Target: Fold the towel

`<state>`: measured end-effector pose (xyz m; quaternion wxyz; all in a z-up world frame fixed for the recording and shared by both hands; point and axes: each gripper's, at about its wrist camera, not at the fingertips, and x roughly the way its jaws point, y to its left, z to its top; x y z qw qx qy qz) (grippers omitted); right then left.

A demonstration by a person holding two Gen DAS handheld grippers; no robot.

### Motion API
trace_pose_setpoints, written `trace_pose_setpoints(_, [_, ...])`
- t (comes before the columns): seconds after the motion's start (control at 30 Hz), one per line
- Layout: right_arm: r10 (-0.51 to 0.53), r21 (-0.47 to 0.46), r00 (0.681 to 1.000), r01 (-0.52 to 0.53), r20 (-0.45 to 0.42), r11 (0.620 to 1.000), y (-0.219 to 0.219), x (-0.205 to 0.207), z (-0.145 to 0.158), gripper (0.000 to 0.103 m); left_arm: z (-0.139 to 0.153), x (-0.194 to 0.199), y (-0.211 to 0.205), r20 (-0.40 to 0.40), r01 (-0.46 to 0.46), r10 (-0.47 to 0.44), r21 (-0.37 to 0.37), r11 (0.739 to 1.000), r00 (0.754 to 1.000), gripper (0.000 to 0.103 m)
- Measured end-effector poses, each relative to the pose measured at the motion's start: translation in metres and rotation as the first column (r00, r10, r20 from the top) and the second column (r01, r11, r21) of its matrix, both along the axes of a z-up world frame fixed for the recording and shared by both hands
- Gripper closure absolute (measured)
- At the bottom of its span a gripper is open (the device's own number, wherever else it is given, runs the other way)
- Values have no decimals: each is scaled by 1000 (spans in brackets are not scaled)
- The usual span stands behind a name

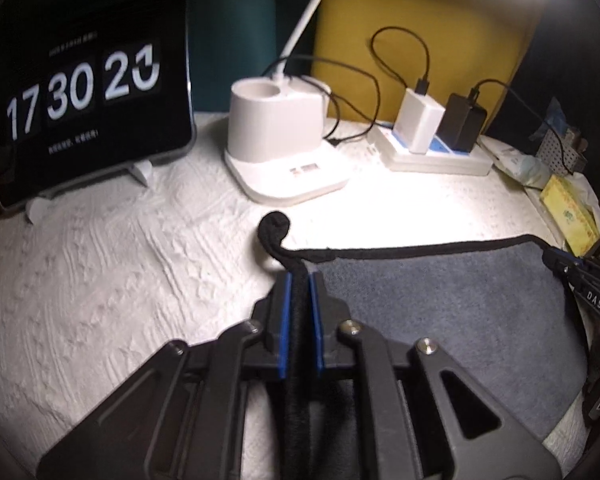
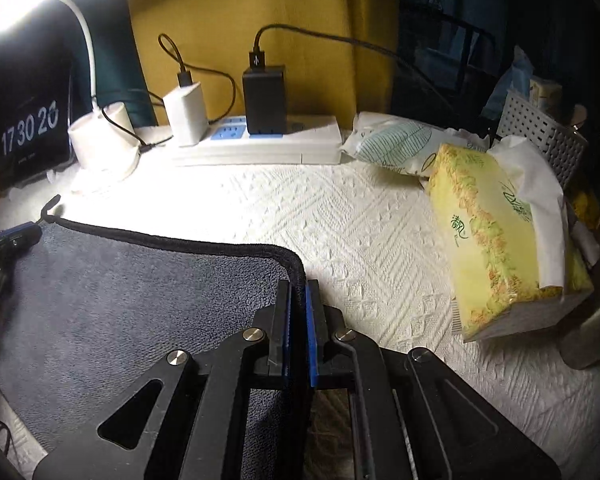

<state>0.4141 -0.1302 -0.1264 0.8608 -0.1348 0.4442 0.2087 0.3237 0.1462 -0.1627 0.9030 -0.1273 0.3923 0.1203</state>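
Observation:
A dark grey towel with a black hem is stretched between my two grippers above the white textured table cover. My left gripper is shut on the towel's left corner, and the black hanging loop curls out past its tips. My right gripper is shut on the towel's right corner. In the left wrist view the right gripper shows at the far right edge. In the right wrist view the left gripper shows at the far left edge.
A tablet clock stands at the back left, a white lamp base in the middle, a power strip with chargers to its right. A yellow tissue pack and a white basket lie at the right.

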Motion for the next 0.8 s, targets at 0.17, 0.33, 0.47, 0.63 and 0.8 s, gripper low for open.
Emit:
trace_pose_setpoints(0.17, [-4,-13,999,4,-32,1000,2,3,-8,96,-7,4,1,-39,0,-1,-11,1000,999,91])
trace_pose_setpoints(0.33, [-12,-9,999,11,-41,1000,1,4,-9,94,-7,7,-3,-54,-1,2,19,1000,999,90])
trace_pose_setpoints(0.47, [-24,-16,999,23,-41,1000,0,5,-9,86,-5,5,-3,-61,-21,24,42,999,998,79])
trace_pose_setpoints(0.63, [-31,0,998,31,-46,1000,-3,3,-3,66,-2,1,-1,-56,-34,35,25,999,998,43])
trace_pose_setpoints(0.8, [-26,2,999,27,-31,1000,-2,-6,6,65,5,-8,-6,-43,-25,26,22,999,999,42])
